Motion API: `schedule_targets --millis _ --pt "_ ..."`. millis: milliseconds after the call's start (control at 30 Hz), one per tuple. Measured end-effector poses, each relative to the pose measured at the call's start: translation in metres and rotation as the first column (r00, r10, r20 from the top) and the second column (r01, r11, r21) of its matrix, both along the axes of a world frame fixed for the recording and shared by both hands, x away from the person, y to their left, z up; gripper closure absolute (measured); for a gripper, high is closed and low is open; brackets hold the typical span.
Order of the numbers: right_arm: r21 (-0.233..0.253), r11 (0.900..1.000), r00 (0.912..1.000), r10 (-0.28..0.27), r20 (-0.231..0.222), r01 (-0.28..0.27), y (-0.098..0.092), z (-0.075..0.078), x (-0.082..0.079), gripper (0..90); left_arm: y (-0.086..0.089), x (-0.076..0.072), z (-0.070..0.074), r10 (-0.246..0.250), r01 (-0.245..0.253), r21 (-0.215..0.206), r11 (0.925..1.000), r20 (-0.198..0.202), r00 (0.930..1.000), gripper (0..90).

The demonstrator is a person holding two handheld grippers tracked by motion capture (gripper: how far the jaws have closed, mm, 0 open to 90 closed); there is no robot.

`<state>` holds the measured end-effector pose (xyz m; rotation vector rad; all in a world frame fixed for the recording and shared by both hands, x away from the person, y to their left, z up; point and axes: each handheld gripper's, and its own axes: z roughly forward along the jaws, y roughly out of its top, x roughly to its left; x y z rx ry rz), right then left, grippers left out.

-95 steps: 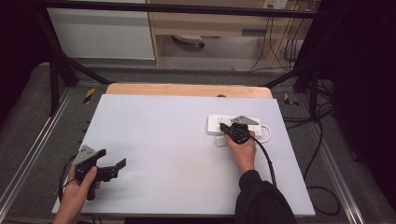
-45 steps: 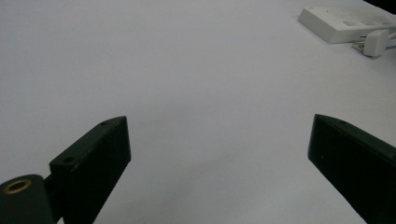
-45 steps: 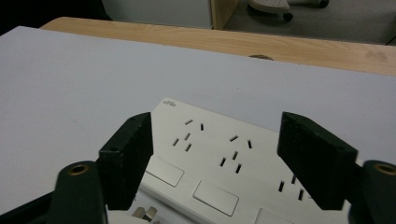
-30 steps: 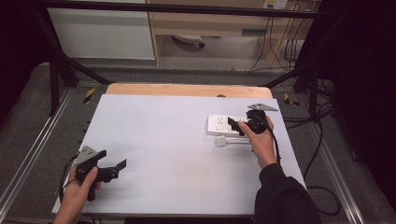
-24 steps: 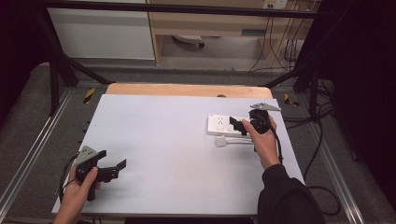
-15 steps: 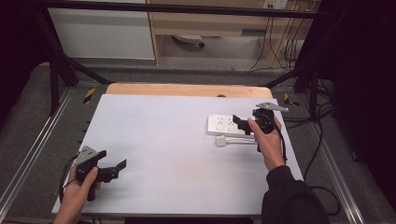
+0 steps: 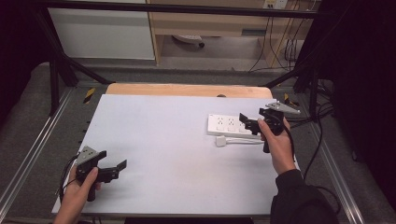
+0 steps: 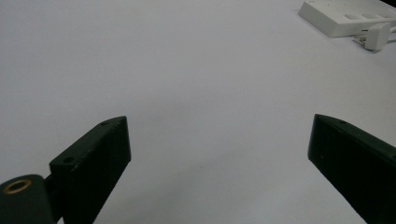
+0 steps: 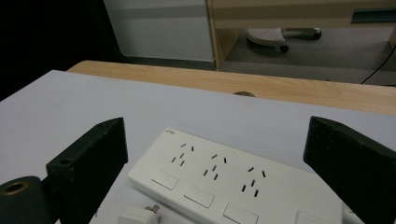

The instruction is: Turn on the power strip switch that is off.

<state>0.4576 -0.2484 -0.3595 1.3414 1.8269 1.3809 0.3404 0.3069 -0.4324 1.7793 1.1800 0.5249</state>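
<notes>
White tabletop (image 7: 177, 140), far right: a power strip (image 7: 231, 126) lies flat with a small plug adapter (image 7: 221, 141) just beside its near edge. The right gripper (image 7: 247, 122) hovers over the strip's right end, jaws wide apart and empty; the adapter sits below its left jaw. Judged step: lining up to grasp, so lower and close. The left gripper (image 7: 116, 169) rests open, well apart.

White on pale grey, black jaws

Lying white on the pale grey table (image 7: 177, 140): power strip (image 7: 229, 125) and plug (image 7: 221, 141) toward 3 o'clock. Showing matt black: right gripper (image 7: 247, 122), grey plate on top; left gripper (image 7: 116, 169) toward 8 o'clock. Edging the far side at 12 o'clock: light wood board (image 7: 187, 90).
</notes>
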Motion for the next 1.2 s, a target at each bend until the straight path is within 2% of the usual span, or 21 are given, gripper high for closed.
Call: schedule_targets --millis 333,600,900,1200 --pt "0.001 1.000 0.9995 -0.002 0.032 0.002 -0.015 0.008 -0.015 6.5 0.000 0.000 0.000 -0.002 0.002 0.002 1.0000 -0.005 1.0000 5.9" --pt "-0.004 1.000 0.9986 -0.008 0.053 0.009 -0.029 0.007 -0.032 6.5 0.000 0.000 0.000 0.000 0.000 0.001 1.0000 -0.004 1.0000 5.9" --pt "-0.006 1.000 0.9978 -0.010 0.065 0.010 -0.040 -0.003 -0.056 6.5 0.000 -0.001 0.000 0.002 -0.002 0.002 1.0000 -0.004 1.0000 5.9" --pt "-0.026 1.000 0.9991 -0.006 0.042 0.007 -0.047 -0.024 -0.076 6.2 0.001 -0.001 0.000 0.002 -0.002 0.001 1.0000 -0.004 1.0000 5.9"
